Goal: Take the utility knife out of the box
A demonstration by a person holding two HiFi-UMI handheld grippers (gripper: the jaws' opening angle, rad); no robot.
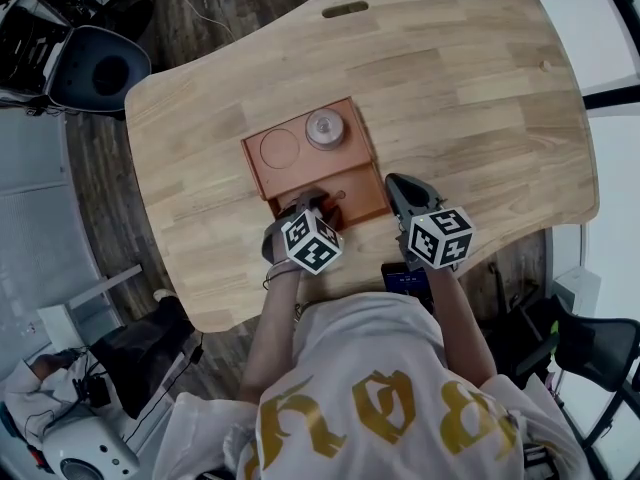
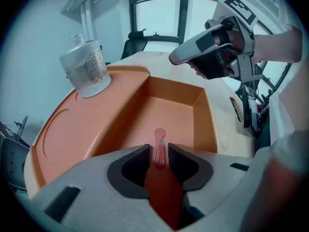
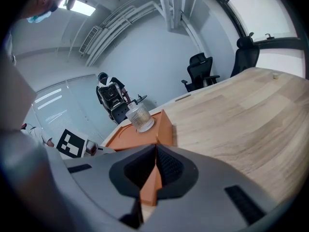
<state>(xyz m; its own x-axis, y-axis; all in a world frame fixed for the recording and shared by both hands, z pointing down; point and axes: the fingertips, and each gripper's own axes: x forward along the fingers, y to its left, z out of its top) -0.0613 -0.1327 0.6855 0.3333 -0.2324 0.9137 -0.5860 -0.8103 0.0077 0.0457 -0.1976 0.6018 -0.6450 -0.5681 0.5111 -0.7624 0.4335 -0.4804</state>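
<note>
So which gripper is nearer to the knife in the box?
Left. The left gripper hangs over the knife, which lies between its open jaws. The right gripper is off to the side, by the edge of the box.

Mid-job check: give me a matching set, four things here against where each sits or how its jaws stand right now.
1. utility knife
2. jar
3. left hand-held gripper
4. right hand-held gripper

A. jaws together
B. on the raised shelf of the box
C. jaws apart, one each side of the knife
D. lying in the box's sunken compartment

Pairs: 1-D, 2-B, 3-C, 4-A
</note>
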